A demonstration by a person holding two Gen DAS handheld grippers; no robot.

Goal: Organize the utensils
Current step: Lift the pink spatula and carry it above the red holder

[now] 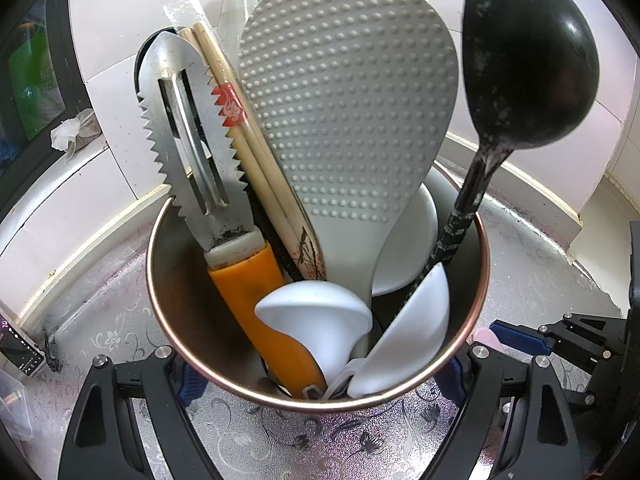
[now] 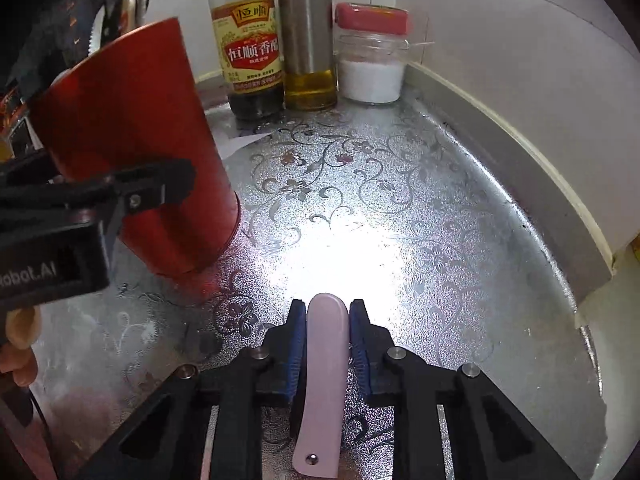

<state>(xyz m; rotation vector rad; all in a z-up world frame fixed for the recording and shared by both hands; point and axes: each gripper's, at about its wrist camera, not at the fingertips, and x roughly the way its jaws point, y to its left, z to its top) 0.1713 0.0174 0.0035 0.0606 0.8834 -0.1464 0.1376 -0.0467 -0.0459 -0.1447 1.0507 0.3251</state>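
Note:
A metal utensil holder [image 1: 180,280], red on the outside [image 2: 132,128], stands on the silver floral counter. It holds a grey dimpled rice paddle [image 1: 352,100], a black ladle [image 1: 528,60], a toothed steel scraper with an orange handle [image 1: 188,128], chopsticks [image 1: 240,132] and two white spoons [image 1: 316,312]. My left gripper [image 1: 320,378] is shut on the holder, with a blue pad on each side of its lower wall. My right gripper [image 2: 328,320] is low over the counter to the holder's right, shut on a pink utensil handle [image 2: 324,368]. The handle's other end is hidden.
A vinegar bottle [image 2: 248,48], a steel oil bottle [image 2: 308,40] and a red-lidded jar [image 2: 372,68] stand at the back against the tiled wall. A raised ledge [image 2: 520,184] runs along the counter's right side. A person's hand [image 2: 20,344] shows at the lower left.

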